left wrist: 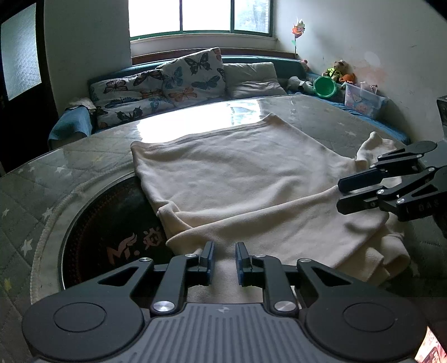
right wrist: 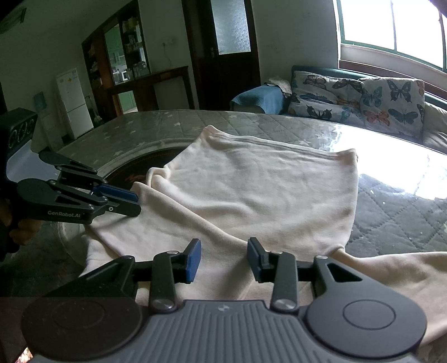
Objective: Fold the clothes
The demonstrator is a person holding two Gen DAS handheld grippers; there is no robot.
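Left wrist view: left tool (left wrist: pixel 225 259) narrowly parted, right tool (right wrist: pixel 224 258) wider, both over cream garment (left wrist: pixel 237 178), gripping nothing.

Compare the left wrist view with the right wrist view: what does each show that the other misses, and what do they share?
Only the left wrist view shows the green bucket, stuffed toys and clear storage box. Only the right wrist view shows the white fridge and shelving. Both show the cream garment on the quilted table, the butterfly cushions, the left gripper and the right gripper.

Bright window (left wrist: pixel 205 15), butterfly-cushioned sofa (left wrist: pixel 192 72), dark door (right wrist: pixel 223 42)
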